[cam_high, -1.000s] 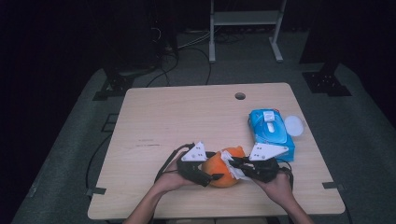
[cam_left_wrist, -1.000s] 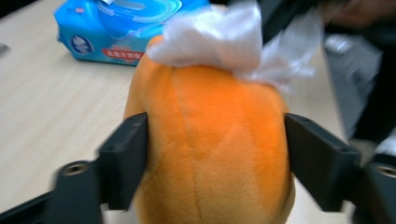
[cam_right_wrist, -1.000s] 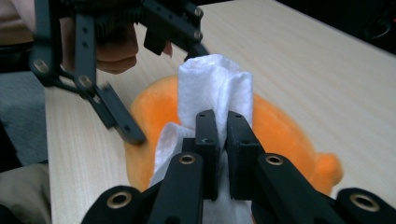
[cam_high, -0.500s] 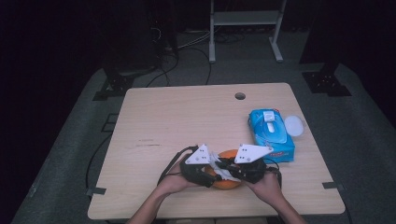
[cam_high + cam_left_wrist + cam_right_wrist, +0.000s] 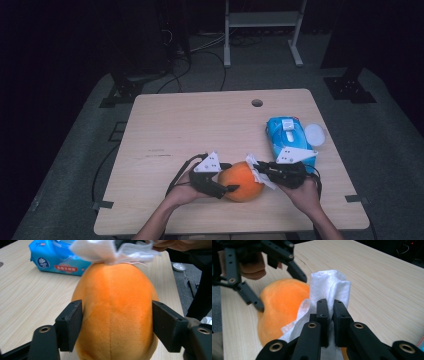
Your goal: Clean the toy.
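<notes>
Fuzzy orange plush toy, soft crumpled white wipe, glossy blue plastic pack, matt pale wood-grain table

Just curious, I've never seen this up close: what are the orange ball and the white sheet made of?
The orange ball looks like plush fabric: matte, fuzzy, with a sewn seam. The white sheet seems a soft wipe or tissue: thin, crumpled, fibrous edges.

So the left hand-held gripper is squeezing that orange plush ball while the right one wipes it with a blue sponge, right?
Not quite: it isn't a blue sponge. The right hand-held gripper pinches a white wipe, as the right gripper view shows. The rest holds: the left hand-held gripper has its jaws on either side of the orange plush ball, and the wipe lies against it.
</notes>
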`<action>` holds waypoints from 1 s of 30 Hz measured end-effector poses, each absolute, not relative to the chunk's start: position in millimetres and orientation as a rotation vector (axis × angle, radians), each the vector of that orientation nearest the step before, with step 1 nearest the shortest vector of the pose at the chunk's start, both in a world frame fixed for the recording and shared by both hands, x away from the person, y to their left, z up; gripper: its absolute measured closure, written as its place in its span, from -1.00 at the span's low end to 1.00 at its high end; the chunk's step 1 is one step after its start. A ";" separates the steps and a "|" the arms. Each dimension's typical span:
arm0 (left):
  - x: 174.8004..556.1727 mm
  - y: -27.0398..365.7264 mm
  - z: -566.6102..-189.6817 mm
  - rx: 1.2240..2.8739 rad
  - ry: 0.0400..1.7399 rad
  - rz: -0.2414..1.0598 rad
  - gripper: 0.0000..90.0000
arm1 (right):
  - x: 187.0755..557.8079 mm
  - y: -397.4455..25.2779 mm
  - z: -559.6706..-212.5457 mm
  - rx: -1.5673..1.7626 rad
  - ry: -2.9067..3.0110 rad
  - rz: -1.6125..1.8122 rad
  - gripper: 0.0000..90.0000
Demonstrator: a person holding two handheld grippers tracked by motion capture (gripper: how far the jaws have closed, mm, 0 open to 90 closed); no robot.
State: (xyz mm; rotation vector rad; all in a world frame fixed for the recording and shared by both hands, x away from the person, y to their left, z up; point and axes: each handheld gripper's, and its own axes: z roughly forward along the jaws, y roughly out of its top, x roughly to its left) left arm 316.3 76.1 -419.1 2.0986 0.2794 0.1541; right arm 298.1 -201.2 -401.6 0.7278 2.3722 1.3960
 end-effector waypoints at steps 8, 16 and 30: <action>321.6 82.9 -416.4 2.073 0.329 0.077 -0.55 | 295.1 -197.3 -403.2 0.718 2.385 1.381 0.86; 320.6 82.6 -417.1 2.104 0.307 0.142 -0.29 | 290.7 -192.1 -399.2 0.695 2.389 1.354 0.86; 319.2 81.9 -414.8 2.099 0.278 0.141 -0.24 | 289.0 -180.7 -394.1 0.659 2.379 1.338 0.86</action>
